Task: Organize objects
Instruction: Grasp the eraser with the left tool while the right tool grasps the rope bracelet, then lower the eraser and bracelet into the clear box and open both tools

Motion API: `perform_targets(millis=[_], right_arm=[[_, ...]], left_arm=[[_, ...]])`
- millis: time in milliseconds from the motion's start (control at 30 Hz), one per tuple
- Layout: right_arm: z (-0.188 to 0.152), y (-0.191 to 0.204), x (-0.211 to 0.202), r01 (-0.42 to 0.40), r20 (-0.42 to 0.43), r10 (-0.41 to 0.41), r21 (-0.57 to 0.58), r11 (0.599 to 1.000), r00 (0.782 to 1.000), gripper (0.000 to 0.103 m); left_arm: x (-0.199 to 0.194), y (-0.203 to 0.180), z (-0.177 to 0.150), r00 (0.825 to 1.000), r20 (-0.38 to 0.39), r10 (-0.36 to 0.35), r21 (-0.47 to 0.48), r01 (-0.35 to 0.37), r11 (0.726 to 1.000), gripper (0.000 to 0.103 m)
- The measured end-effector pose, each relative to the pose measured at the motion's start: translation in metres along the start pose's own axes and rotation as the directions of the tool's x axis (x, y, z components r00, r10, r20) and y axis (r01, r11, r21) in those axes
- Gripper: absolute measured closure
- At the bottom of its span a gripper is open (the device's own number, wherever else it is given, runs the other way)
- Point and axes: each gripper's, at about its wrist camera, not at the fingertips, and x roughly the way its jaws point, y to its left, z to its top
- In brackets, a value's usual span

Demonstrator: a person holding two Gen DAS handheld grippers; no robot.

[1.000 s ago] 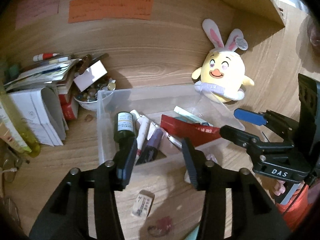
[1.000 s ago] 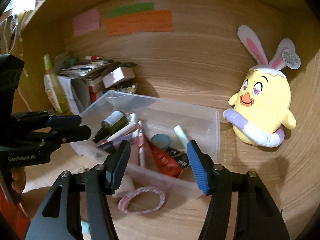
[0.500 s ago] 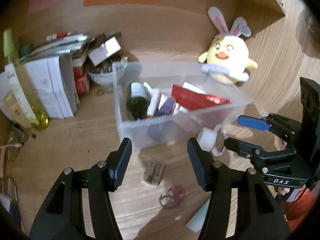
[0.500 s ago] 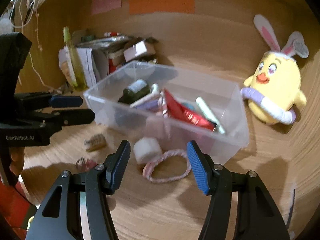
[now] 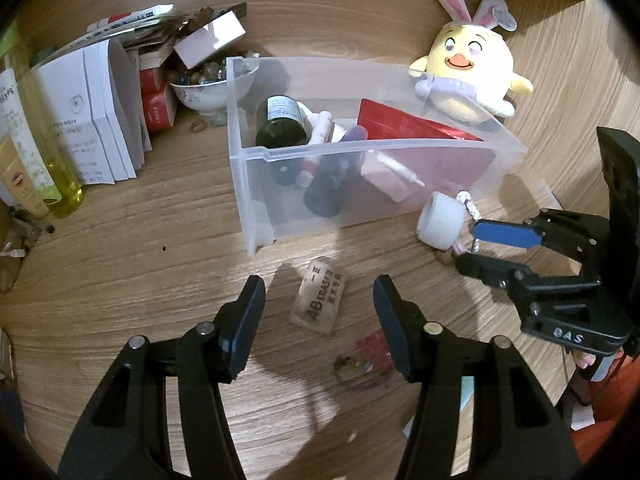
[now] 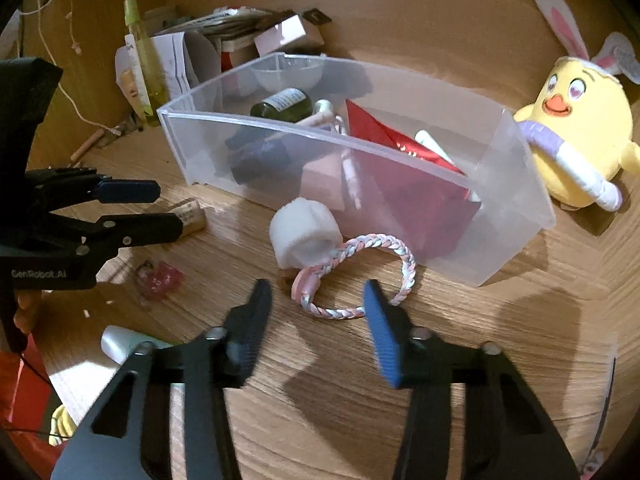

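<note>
A clear plastic bin (image 5: 248, 184) (image 6: 516, 208) on the wooden desk holds a dark bottle (image 5: 282, 122), a red packet (image 5: 404, 126) and pens. In front of it lie a tan eraser (image 5: 318, 302) (image 6: 192, 212), a white roll (image 5: 440, 220) (image 6: 304, 232), a pink-and-white braided ring (image 6: 404, 268) and a pink clip (image 5: 368, 352) (image 6: 158, 278). My left gripper (image 5: 318, 292) (image 6: 160, 208) hovers over the eraser, its jaws closing, pads apart from it. My right gripper (image 6: 316, 292) (image 5: 472, 244) hangs over the ring's near edge, its jaws closing without touching it.
A yellow plush chick (image 5: 468, 68) (image 6: 576, 120) sits right of the bin. Behind the bin on the left are a bowl of marbles (image 5: 208, 88), a stack of papers and boxes (image 5: 100, 100) and a yellow bottle (image 5: 52, 152). A white tube (image 6: 120, 344) lies near the front left.
Both grippers have sunk toward the desk and tipped downward, so the loose items in front of the bin came into view. The right jaws have narrowed.
</note>
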Motion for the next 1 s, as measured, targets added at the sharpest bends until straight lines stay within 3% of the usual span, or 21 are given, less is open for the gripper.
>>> perform_targets(millis=[300,433,467,500,1000], right_arm=[[0.001,0.003,0.002,0.005,-0.008,-0.005,-0.017,1.0,1.0,0.073],[0.001,0.009,0.005,0.011,-0.012,-0.011,-0.038,0.999,1.0,0.073],[0.0,0.012,0.007,0.015,-0.018,-0.016,-0.049,0.999,1.0,0.079],[0.0,0.013,0.009,0.018,-0.024,-0.02,-0.057,0.998,1.0,0.089],[0.001,-0.002,-0.03,0.016,0.061,-0.016,0.014,1.0,0.998,0.09]], left_arm=[[0.01,-0.001,-0.002,0.999,-0.029,-0.019,-0.007,0.019,1.0,0.062],[0.01,-0.001,-0.002,0.999,-0.024,-0.027,-0.008,0.027,1.0,0.077],[0.011,0.0,-0.002,0.999,-0.024,-0.029,-0.01,0.029,1.0,0.078],[0.01,0.001,-0.003,0.999,-0.021,-0.033,-0.016,0.033,0.999,0.078],[-0.008,0.003,0.0,0.998,0.051,-0.023,-0.055,0.026,0.998,0.079]])
